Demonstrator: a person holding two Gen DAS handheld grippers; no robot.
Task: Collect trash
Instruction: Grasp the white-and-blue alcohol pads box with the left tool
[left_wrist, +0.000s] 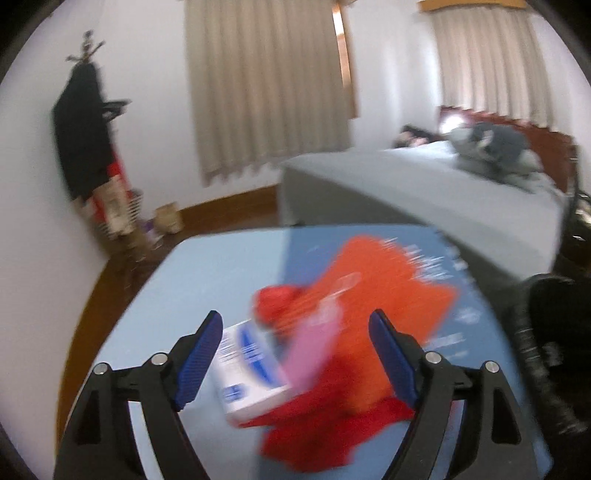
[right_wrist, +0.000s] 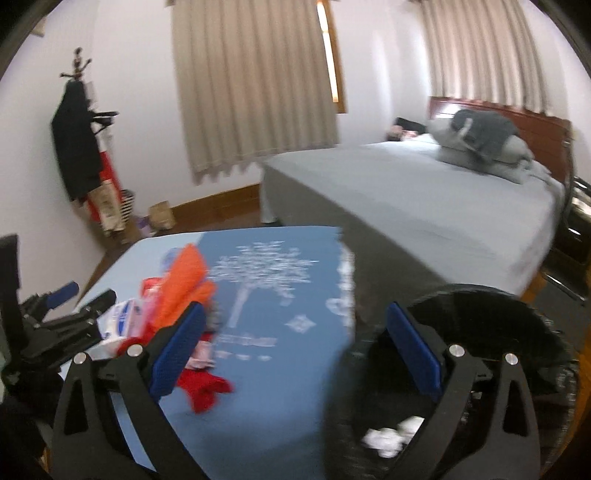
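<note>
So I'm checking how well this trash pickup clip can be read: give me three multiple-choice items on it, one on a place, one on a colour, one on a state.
1. Where is the crumpled white paper?
A. in the black bin
B. on the bed
C. on the floor

2. What colour are the finger pads?
A. green
B. blue
C. yellow

3. How does the left gripper stand?
A. shut on a box
B. shut and empty
C. open

Answers: 1 A, the paper lies at the bin's bottom. 2 B, both grippers' pads are blue. 3 C, its fingers stand apart, clear of the white box below.
</note>
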